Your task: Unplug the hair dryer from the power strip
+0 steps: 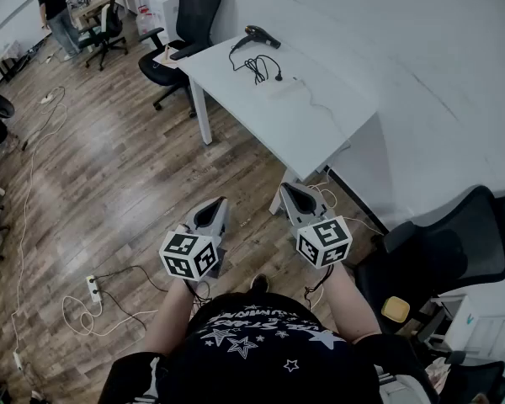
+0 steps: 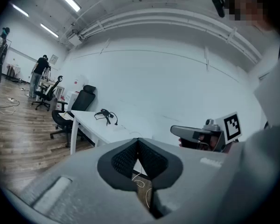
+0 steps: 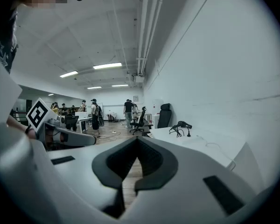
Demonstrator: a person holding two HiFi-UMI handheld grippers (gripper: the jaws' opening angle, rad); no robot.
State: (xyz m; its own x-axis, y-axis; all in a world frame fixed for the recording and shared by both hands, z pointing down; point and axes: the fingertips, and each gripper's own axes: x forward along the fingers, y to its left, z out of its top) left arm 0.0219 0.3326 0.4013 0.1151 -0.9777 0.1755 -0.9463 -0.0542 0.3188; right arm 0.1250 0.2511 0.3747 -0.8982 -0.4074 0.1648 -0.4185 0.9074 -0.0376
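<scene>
A black hair dryer (image 1: 261, 36) lies at the far end of the white table (image 1: 320, 133), its black cord (image 1: 254, 64) looped beside it. The cord's plug (image 1: 279, 77) ends next to a pale power strip (image 1: 289, 87); from here I cannot tell if it is plugged in. Both grippers are held close to the person's body, well short of the table. My left gripper (image 1: 212, 207) and right gripper (image 1: 288, 192) are shut with nothing between the pads. The hair dryer (image 2: 103, 112) is small and distant in the left gripper view, as is the hair dryer (image 3: 182, 124) in the right gripper view.
A black office chair (image 1: 189, 11) stands at the table's far end, another chair (image 1: 454, 242) at the right near the wall. A white power strip (image 1: 93, 287) with loose cables lies on the wooden floor at the left. A person (image 1: 55, 11) stands at desks far back.
</scene>
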